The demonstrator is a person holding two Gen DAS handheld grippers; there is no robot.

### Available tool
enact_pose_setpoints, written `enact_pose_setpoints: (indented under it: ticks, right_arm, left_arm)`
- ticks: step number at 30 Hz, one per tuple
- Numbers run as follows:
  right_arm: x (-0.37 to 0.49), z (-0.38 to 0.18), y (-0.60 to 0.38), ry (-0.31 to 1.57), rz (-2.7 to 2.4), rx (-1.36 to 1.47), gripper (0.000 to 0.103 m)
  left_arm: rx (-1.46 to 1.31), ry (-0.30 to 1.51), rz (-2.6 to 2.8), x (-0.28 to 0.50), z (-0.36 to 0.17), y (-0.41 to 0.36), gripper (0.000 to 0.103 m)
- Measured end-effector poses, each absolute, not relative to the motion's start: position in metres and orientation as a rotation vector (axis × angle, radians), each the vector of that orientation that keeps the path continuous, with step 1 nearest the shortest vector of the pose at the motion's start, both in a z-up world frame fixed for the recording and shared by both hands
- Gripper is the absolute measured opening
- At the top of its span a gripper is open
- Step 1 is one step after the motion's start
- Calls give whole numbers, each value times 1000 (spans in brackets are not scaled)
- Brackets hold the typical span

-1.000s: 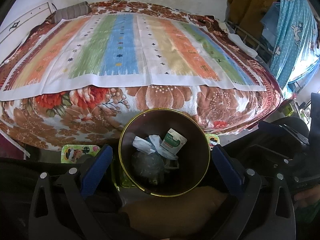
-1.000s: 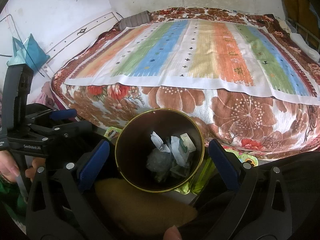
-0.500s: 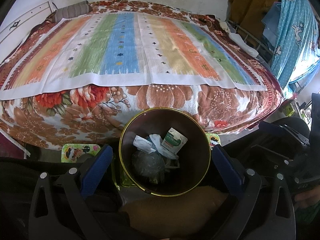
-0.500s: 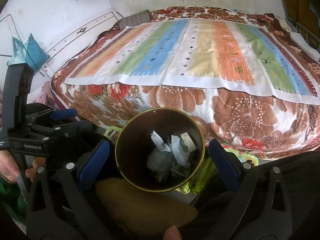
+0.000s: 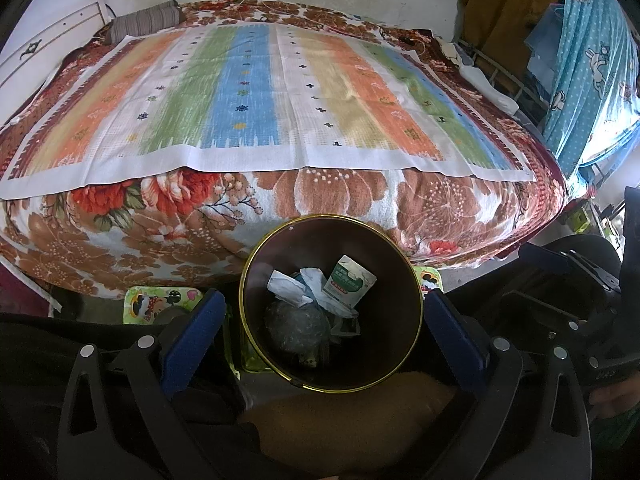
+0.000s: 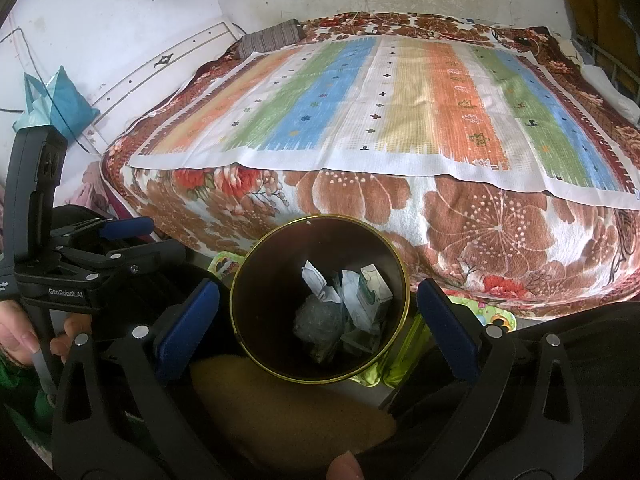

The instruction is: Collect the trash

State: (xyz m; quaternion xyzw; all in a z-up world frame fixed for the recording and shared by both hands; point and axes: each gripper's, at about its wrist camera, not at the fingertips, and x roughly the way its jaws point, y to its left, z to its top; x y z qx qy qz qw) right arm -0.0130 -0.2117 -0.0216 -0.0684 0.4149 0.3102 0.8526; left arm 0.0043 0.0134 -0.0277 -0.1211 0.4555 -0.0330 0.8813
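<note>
A dark round bin with a gold rim (image 5: 256, 264) (image 6: 244, 268) stands on the floor in front of the bed. Inside lie crumpled white paper (image 5: 289, 286) (image 6: 316, 282), a green-and-white carton (image 5: 349, 281) (image 6: 374, 290) and a clear plastic wad (image 5: 298, 328) (image 6: 320, 322). My left gripper (image 5: 325, 322) is open and empty, held above the bin with its blue pads either side. My right gripper (image 6: 318, 320) is open and empty too, above the bin. The left gripper also shows at the left of the right wrist view (image 6: 120, 236).
A bed (image 5: 280, 208) with a floral blanket and a striped cloth (image 5: 256, 92) fills the view behind the bin. A brown cushion (image 5: 352, 420) lies near me. Colourful foam mats (image 5: 160, 302) lie on the floor. Blue curtain (image 5: 592, 60) hangs at right.
</note>
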Motion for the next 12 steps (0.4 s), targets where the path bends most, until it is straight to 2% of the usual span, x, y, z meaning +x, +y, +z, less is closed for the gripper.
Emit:
enact_pose_setpoints:
  ticks: [12]
  right_arm:
    - [-13, -22, -212, 874, 653, -144, 95]
  left_arm:
    - [-265, 959, -66, -1, -33, 21, 97]
